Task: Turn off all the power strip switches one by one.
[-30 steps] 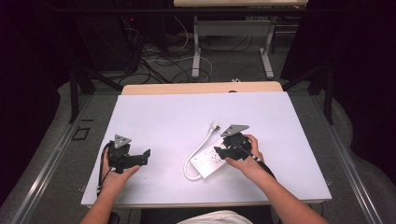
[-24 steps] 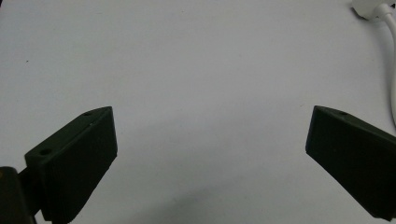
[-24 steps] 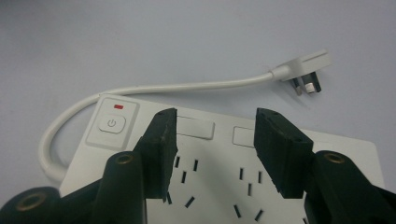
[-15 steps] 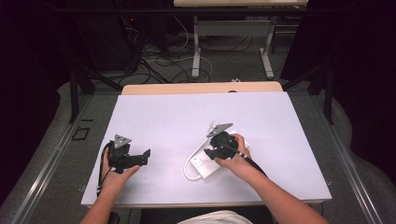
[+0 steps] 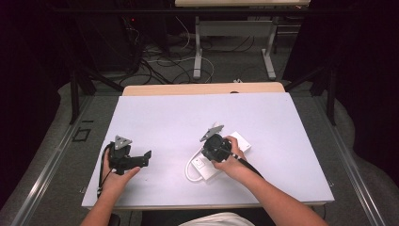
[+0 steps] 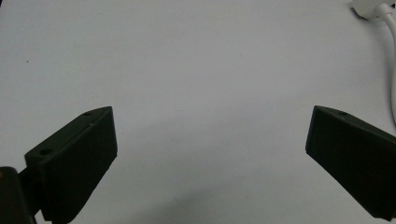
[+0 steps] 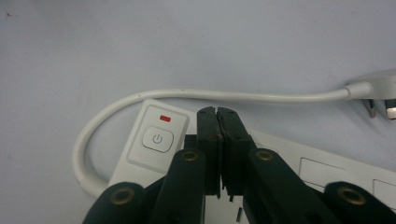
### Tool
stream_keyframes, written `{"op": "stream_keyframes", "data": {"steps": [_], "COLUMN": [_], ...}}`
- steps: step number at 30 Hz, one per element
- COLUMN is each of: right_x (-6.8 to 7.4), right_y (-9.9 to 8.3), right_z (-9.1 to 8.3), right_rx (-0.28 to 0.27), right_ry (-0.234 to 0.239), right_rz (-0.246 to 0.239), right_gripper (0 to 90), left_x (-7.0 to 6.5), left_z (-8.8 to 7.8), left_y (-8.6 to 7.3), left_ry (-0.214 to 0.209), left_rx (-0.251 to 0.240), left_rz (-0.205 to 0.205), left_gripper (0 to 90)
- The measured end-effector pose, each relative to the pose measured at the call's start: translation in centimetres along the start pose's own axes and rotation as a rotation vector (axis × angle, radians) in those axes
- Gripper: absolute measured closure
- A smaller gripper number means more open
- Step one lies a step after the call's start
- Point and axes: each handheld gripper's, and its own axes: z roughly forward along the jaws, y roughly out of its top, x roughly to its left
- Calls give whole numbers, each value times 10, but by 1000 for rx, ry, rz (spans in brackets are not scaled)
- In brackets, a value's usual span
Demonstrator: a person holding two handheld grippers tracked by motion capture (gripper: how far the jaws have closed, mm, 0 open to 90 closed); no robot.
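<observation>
**Closed Right Gripper Poised at Power Strip Switch**

The right gripper (image 7: 218,116) has just been closing; its jaws now meet with nothing between them, tips over the power strip (image 5: 237,141) on the table (image 5: 164,113). In the right gripper view, the power button (image 7: 158,138) lies at about 10 o'clock from the tips, just beside them (a red indicator (image 7: 165,118) sits above it). The strip's long axis runs from 7 to 1 o'clock in the high view; its white cord (image 7: 243,95) loops off the switch end. The left gripper (image 5: 141,159), jaws wide open and empty, rests well apart at 9 o'clock. The right hand is nearer. Dark floor with cables lies beyond.
</observation>
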Motion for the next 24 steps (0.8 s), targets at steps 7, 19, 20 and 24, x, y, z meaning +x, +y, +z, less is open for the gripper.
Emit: {"op": "stream_keyframes", "data": {"steps": [7, 19, 20, 24], "right_x": [2, 10, 12, 14], "right_y": [3, 4, 4, 5], "right_z": [4, 9, 9, 12], "right_rx": [1, 33, 44, 52], "right_ry": [36, 79, 80, 94], "right_rz": [-29, -50, -38, -69], "right_gripper": [900, 900, 900, 900], "left_x": [0, 0, 0, 0], "left_z": [0, 1, 1, 0], "left_y": [0, 0, 0, 0], "left_ry": [-1, -1, -2, 1], "left_rx": [-4, 9, 9, 13], "left_rz": [-9, -3, -7, 4], "left_gripper": [18, 18, 18, 18]}}
